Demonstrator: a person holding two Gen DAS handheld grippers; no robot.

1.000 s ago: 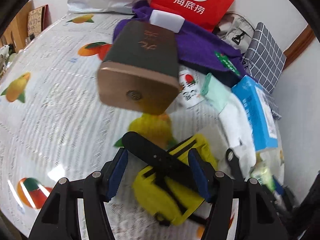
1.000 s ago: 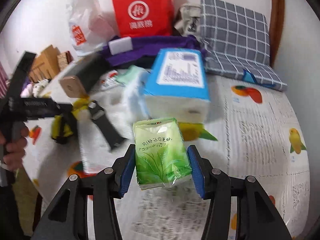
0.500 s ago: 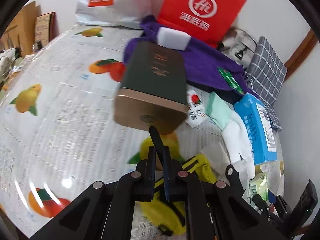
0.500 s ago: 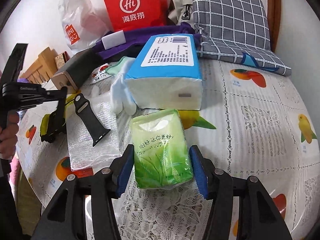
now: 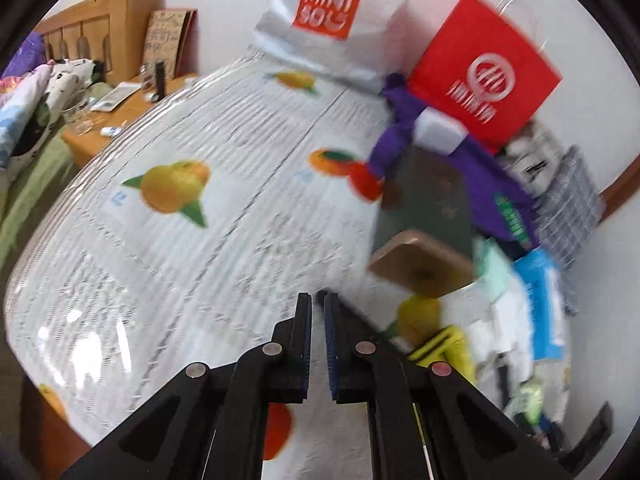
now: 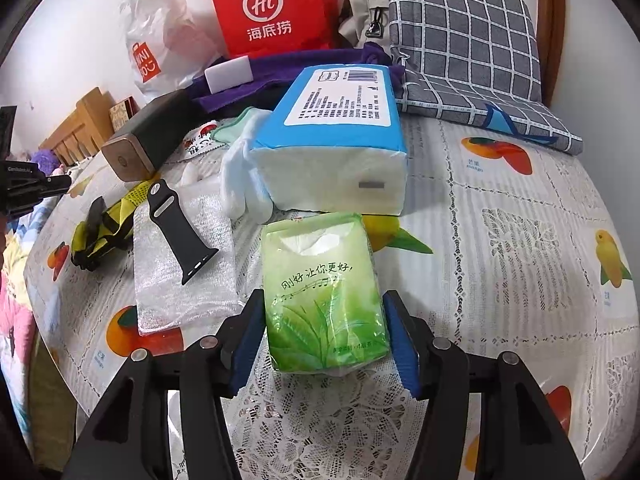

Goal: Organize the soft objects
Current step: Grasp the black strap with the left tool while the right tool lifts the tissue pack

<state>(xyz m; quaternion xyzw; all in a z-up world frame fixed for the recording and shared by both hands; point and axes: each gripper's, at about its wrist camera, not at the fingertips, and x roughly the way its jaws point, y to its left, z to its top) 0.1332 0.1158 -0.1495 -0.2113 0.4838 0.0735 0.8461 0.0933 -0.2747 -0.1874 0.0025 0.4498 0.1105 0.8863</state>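
Note:
In the right wrist view my right gripper (image 6: 324, 312) straddles a green tissue pack (image 6: 322, 288) lying on the tablecloth; the pads stand beside its edges. Behind it lies a large blue tissue pack (image 6: 340, 136) with white gloves (image 6: 240, 184) to its left. A yellow-and-black strap bundle (image 6: 102, 228) and a purple towel (image 6: 280, 68) lie farther left and back. In the left wrist view my left gripper (image 5: 318, 312) is shut with nothing visible between its pads, held over bare tablecloth; the yellow bundle (image 5: 452, 344) lies to its right.
A dark box with a tan end (image 6: 148, 136), a black watch strap (image 6: 180, 236) on a bubble-wrap sheet (image 6: 180, 280), a red bag (image 6: 276, 4), a white Miniso bag (image 6: 156, 40) and a grey checked cushion (image 6: 468, 40) crowd the table's back. A wooden nightstand (image 5: 116, 112) stands beside it.
My left gripper closed, let the black strap go and swung left, away from the yellow bundle. My right gripper moved closer around the green tissue pack.

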